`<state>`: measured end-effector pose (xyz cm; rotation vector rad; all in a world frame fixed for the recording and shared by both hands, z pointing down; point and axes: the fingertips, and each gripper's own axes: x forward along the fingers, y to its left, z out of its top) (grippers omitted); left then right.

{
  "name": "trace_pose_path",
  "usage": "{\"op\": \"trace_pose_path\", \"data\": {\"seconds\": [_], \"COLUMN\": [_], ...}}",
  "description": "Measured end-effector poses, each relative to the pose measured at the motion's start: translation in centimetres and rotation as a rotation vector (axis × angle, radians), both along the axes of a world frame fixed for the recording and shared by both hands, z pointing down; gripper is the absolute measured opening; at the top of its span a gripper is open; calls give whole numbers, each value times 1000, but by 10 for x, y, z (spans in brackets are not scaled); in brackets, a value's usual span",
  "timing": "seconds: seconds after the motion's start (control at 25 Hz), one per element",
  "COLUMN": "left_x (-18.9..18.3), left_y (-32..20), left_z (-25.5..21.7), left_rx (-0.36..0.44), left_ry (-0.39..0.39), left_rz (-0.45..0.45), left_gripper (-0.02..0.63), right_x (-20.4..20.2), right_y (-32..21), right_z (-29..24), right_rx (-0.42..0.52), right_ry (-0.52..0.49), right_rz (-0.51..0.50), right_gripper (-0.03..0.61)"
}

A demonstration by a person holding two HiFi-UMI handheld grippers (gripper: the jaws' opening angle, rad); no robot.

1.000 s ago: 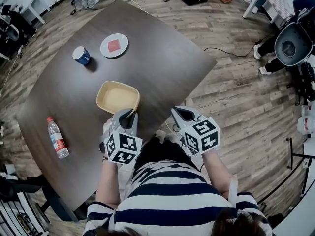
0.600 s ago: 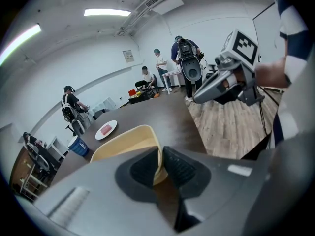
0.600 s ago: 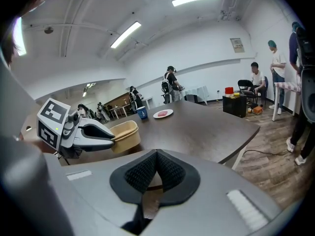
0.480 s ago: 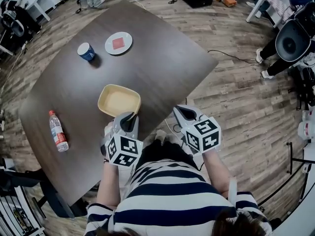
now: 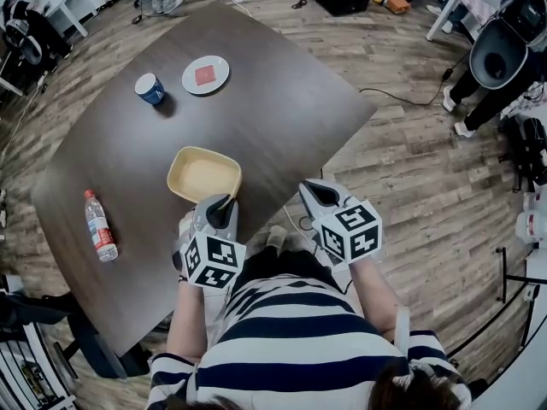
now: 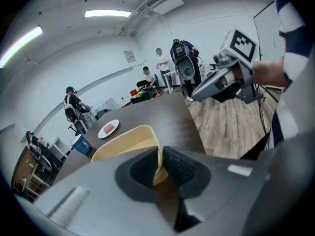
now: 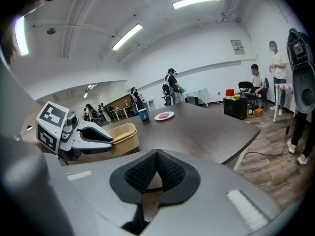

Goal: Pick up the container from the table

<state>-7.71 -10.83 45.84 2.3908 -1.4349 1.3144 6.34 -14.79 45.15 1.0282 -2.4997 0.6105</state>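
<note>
A shallow pale-yellow container (image 5: pixel 204 175) sits on the dark brown table (image 5: pixel 282 101), near its front edge. My left gripper (image 5: pixel 224 205) is shut on the container's near rim. In the left gripper view the thin yellow wall (image 6: pixel 129 140) is pinched between the two dark pads (image 6: pixel 142 168). My right gripper (image 5: pixel 313 191) hangs shut and empty just off the table's front edge, to the container's right. The right gripper view shows the container (image 7: pixel 123 135) with the left gripper (image 7: pixel 104 137) at its side. I cannot tell whether the container is off the table.
Farther back on the table stand a blue cup (image 5: pixel 150 88) and a white plate (image 5: pixel 205 74) with a red piece on it. A water bottle (image 5: pixel 99 237) lies at the left. A cable (image 5: pixel 402 96) runs over the wooden floor at the right, and people stand around the room.
The view has shifted a little. The left gripper stays shut on the container's rim, and the container sits slightly nearer to me. The right gripper has not moved.
</note>
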Motion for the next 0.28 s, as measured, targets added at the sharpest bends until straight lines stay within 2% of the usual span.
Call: {"op": "trace_pose_path", "data": {"seconds": [0.28], "left_x": [-5], "left_y": [-5], "left_z": [-1], "left_rx": [9], "left_ry": [0], "left_rz": [-5], "left_gripper": [0], "right_x": [-8], "right_y": [-1], "right_z": [-1], "right_rx": [6], "right_ry": [-6], "right_rz": [-4], "right_gripper": [-2]}}
